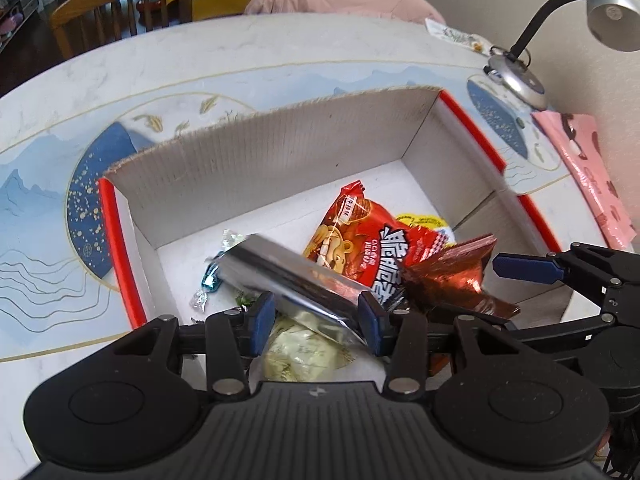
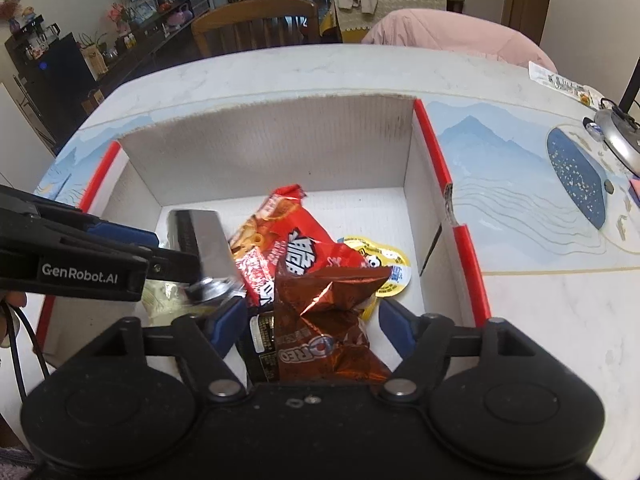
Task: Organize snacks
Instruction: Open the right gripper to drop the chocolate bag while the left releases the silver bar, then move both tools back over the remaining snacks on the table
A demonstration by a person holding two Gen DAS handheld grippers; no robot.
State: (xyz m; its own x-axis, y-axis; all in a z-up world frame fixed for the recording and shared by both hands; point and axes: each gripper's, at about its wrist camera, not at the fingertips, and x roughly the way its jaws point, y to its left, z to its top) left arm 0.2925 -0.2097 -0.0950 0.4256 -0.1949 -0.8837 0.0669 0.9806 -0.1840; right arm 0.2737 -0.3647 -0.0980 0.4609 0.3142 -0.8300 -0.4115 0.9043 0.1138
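A cardboard box (image 1: 280,148) with red edges stands open on the table; it also shows in the right wrist view (image 2: 272,144). Inside lie a red snack bag (image 1: 360,240), a yellow cup (image 2: 380,260), wrapped candies (image 1: 210,280) and a pale packet (image 1: 300,352). My left gripper (image 1: 318,316) holds a silver foil packet (image 1: 288,276) between its pads over the box; the packet also shows in the right wrist view (image 2: 204,240). My right gripper (image 2: 312,328) is open, with a brown Oreo packet (image 2: 328,320) lying loose between its fingers.
A desk lamp (image 1: 560,20) stands at the table's back right. A pink packet (image 1: 588,172) lies right of the box. A small packet (image 2: 560,80) lies at the far edge. A wooden chair (image 2: 256,24) and a pink cushion (image 2: 452,36) stand behind the table.
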